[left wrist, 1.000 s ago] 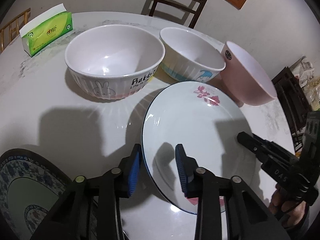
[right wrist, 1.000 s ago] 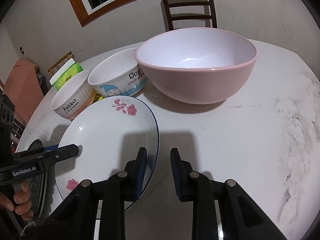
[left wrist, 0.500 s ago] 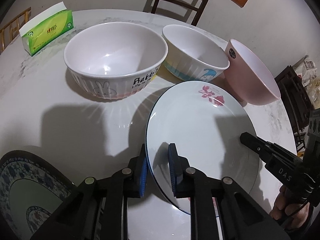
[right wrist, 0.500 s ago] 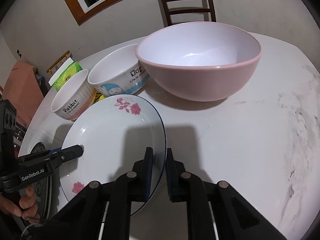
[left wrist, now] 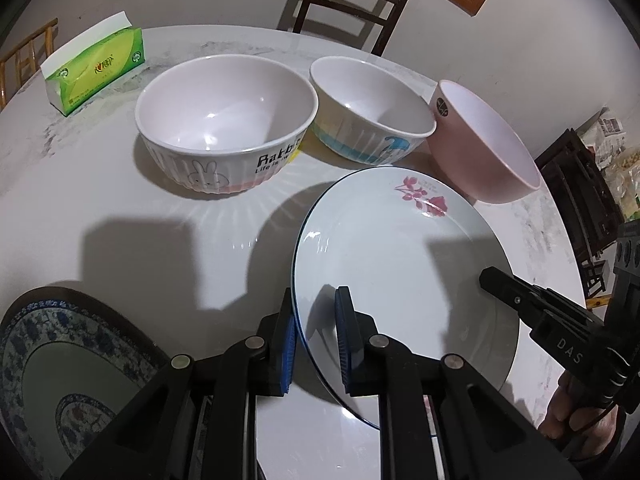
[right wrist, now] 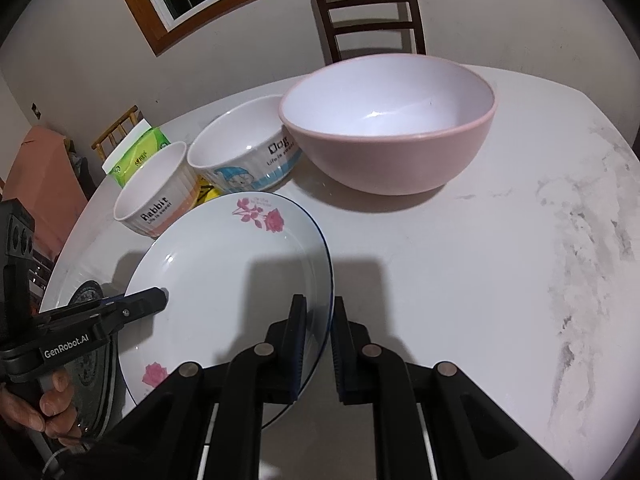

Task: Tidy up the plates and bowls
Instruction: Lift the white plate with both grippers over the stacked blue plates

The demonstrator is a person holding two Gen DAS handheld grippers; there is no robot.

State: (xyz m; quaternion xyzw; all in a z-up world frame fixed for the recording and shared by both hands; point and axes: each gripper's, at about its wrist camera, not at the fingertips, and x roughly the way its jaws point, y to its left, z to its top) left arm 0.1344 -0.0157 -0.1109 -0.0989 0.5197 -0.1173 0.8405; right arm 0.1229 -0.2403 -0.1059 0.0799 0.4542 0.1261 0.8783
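Note:
A white plate with pink roses (left wrist: 404, 264) (right wrist: 224, 280) is lifted and tilted above the round table. My left gripper (left wrist: 315, 332) is shut on its left rim. My right gripper (right wrist: 319, 336) is shut on its right rim; it also shows in the left wrist view (left wrist: 520, 304). Behind the plate stand a white "Rabbit" bowl (left wrist: 224, 132) (right wrist: 154, 196), a white "Dog" bowl (left wrist: 368, 108) (right wrist: 248, 152) and a large pink bowl (left wrist: 484, 148) (right wrist: 392, 128). A blue patterned plate (left wrist: 60, 364) (right wrist: 90, 344) lies at the table's near left.
A green tissue pack (left wrist: 94, 68) (right wrist: 134, 156) lies at the far left of the white marble table (right wrist: 500, 260). A wooden chair (right wrist: 368, 12) stands behind the table under a window. A dark rack with packets (left wrist: 580, 184) stands off the table's right side.
Both grippers closed from open onto the rose plate's opposite rims. The plate then rose and tilted a little off the table.

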